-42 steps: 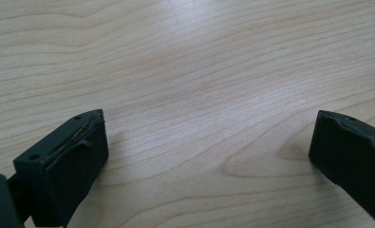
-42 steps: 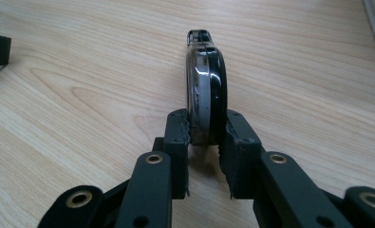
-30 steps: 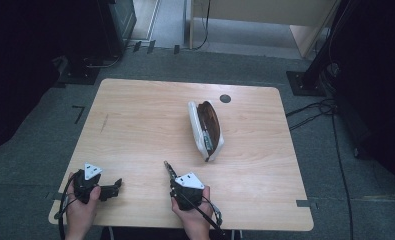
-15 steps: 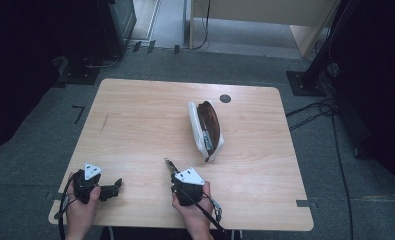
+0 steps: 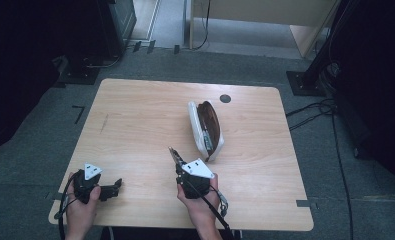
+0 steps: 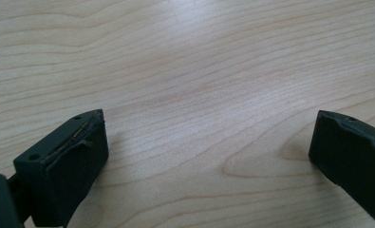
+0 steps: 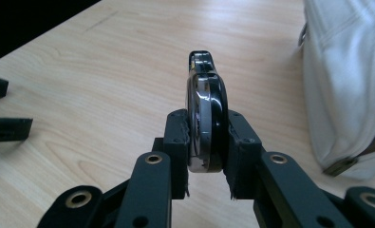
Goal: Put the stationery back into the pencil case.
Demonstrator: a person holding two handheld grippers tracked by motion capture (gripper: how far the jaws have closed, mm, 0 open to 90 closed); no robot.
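My right gripper (image 5: 181, 169) (image 7: 206, 128) is shut on a slim, glossy black object with a silver edge (image 5: 174, 155) (image 7: 205, 95), which stands edge-up between the pads and points toward the table's far left. Its jaws have just been closing onto it. It hangs a little above the wooden table (image 5: 135, 115). To its right lies an open white case with a brown lining (image 5: 205, 131) (image 7: 346, 80). My left gripper (image 5: 116, 186) (image 6: 209, 133) rests open near the front left corner, with bare wood between its jaws.
A dark round grommet (image 5: 225, 98) sits in the tabletop behind the case. Grey carpet surrounds the table, with cables (image 5: 315, 112) and stand bases (image 5: 305, 82) to the right and dark equipment (image 5: 112, 25) at the back left.
The right gripper has risen slightly with the black object in its jaws, and the object's tip now sits higher in the high view. The left hand has stayed put.
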